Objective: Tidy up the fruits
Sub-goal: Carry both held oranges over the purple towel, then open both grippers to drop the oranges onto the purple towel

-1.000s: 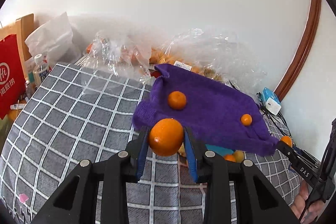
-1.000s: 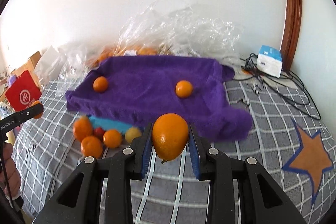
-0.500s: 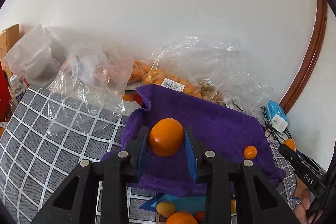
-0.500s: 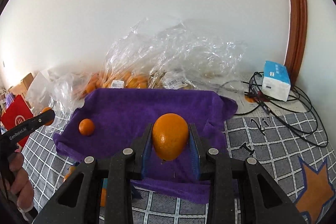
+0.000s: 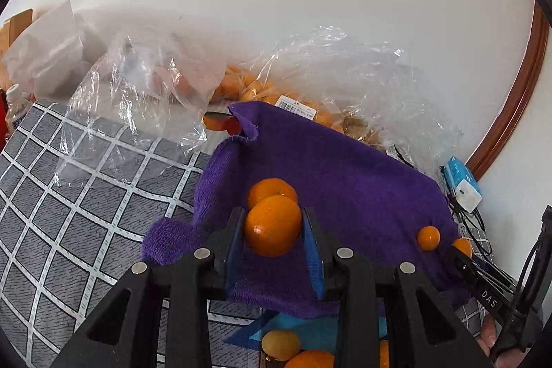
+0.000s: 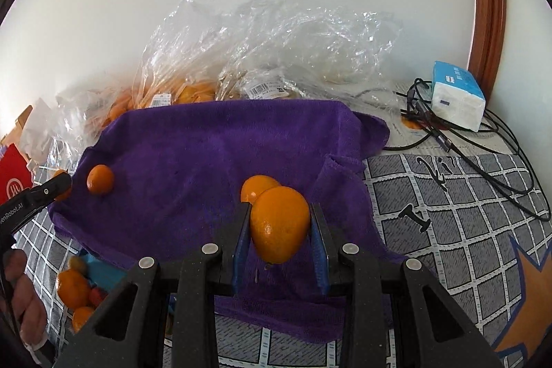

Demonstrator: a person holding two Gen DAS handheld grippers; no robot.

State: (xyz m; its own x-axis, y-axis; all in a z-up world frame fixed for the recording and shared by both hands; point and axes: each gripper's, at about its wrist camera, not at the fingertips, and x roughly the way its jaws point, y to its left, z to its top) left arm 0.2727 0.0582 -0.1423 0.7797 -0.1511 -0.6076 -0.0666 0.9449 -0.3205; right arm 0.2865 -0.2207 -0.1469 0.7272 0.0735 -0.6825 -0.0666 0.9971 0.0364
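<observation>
Left wrist view: an orange (image 5: 273, 225) is clamped in the left gripper (image 5: 274, 238), above the purple towel (image 5: 345, 175); a resting mandarin (image 5: 267, 188) lies just beyond at twelve o'clock. A second orange (image 6: 279, 223) is likewise gripped by the right gripper (image 6: 280, 238), a resting fruit (image 6: 255, 187) at eleven o'clock.

Grippers: two, the left gripper (image 5: 272, 226) and the right gripper (image 6: 280, 225)
Oranges held: two, the left-held orange (image 5: 273, 226) and the right-held orange (image 6: 279, 225)
Oranges lying on the purple towel (image 6: 207, 154): two, the left one (image 6: 100, 179) and the right one (image 6: 257, 188)
Purple towels: one
Loose fruit below the towel's near edge: several, partly hidden (image 6: 74, 288)
Tissue packs (image 6: 457, 95): one
</observation>
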